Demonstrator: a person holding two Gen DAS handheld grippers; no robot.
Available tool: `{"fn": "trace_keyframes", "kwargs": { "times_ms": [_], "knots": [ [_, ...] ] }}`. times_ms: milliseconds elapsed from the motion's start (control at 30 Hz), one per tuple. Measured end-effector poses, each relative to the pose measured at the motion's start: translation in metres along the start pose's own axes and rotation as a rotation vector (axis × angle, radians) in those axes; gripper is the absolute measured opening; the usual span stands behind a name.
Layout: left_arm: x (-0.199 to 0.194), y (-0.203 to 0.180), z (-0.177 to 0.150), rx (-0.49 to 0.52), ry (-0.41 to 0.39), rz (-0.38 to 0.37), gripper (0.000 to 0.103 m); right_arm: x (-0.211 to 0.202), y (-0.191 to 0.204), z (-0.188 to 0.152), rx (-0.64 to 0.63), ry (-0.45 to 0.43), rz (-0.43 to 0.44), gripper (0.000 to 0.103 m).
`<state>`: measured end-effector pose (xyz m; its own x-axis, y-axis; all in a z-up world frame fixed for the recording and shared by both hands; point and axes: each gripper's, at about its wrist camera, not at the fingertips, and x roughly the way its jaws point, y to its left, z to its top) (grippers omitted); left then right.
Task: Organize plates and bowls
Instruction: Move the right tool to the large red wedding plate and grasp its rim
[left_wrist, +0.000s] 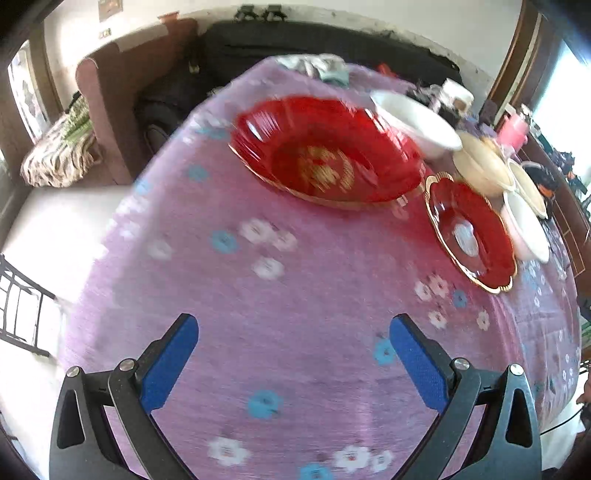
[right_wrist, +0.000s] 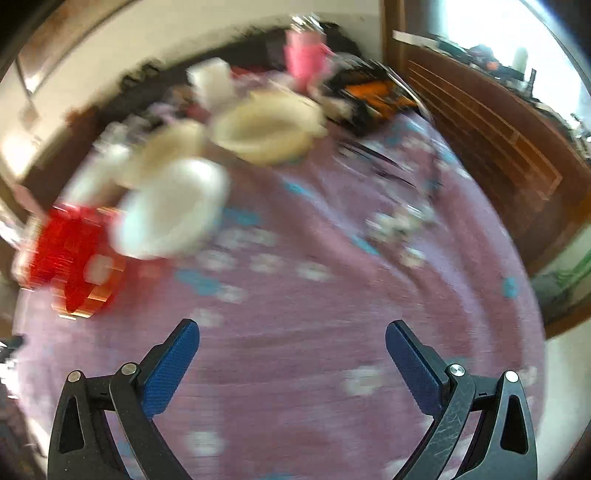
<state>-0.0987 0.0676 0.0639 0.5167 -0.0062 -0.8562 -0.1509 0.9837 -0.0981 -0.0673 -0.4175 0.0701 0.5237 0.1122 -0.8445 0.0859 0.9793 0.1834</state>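
A large red plate (left_wrist: 325, 151) with gold trim lies on the purple flowered tablecloth (left_wrist: 277, 295), far from my open left gripper (left_wrist: 293, 330). A smaller red plate (left_wrist: 471, 232) lies to its right. A white bowl (left_wrist: 415, 122) sits behind the large plate, with cream bowls (left_wrist: 484, 166) and another white bowl (left_wrist: 526, 225) to the right. The right wrist view is blurred: a white bowl (right_wrist: 173, 218), a cream bowl (right_wrist: 266, 129) and a red plate (right_wrist: 70, 258) lie beyond my open, empty right gripper (right_wrist: 291, 332).
A brown armchair (left_wrist: 107, 110) and a dark sofa (left_wrist: 295, 40) stand behind the table. A pink cup (right_wrist: 304, 59) and dark clutter (right_wrist: 369, 96) sit at the far end. A wooden cabinet (right_wrist: 498, 140) runs along the right. Bare cloth (right_wrist: 295, 387) lies under both grippers.
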Motion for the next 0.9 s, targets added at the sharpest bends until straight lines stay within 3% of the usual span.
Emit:
{"fn": "trace_keyframes", "kwargs": {
  "times_ms": [100, 200, 500, 600, 667, 800, 867, 900],
  "knots": [
    [-0.015, 0.020, 0.012, -0.012, -0.040, 0.006, 0.103, -0.010, 0.038, 0.012, -0.011, -0.005, 0.027, 0.102],
    [-0.019, 0.040, 0.023, -0.045, -0.015, 0.005, 0.103, -0.015, 0.084, 0.025, -0.070, 0.010, 0.162, 0.102],
    [-0.016, 0.078, 0.063, -0.109, 0.024, -0.033, 0.103, 0.011, 0.204, 0.066, -0.213, 0.160, 0.323, 0.102],
    [-0.008, 0.075, 0.081, -0.069, 0.058, -0.010, 0.103, 0.024, 0.228, 0.081, -0.214, 0.198, 0.331, 0.085],
    [-0.003, 0.072, 0.092, -0.039, 0.059, 0.012, 0.103, 0.036, 0.234, 0.090, -0.177, 0.245, 0.368, 0.066],
    [0.013, 0.071, 0.116, -0.026, 0.068, -0.011, 0.099, 0.061, 0.248, 0.108, -0.123, 0.262, 0.404, 0.063],
    [0.025, 0.070, 0.126, -0.016, 0.090, -0.016, 0.080, 0.067, 0.259, 0.116, -0.125, 0.266, 0.411, 0.059],
    [0.030, 0.070, 0.130, -0.021, 0.100, -0.024, 0.078, 0.073, 0.265, 0.118, -0.120, 0.275, 0.413, 0.058]
  ]
}}
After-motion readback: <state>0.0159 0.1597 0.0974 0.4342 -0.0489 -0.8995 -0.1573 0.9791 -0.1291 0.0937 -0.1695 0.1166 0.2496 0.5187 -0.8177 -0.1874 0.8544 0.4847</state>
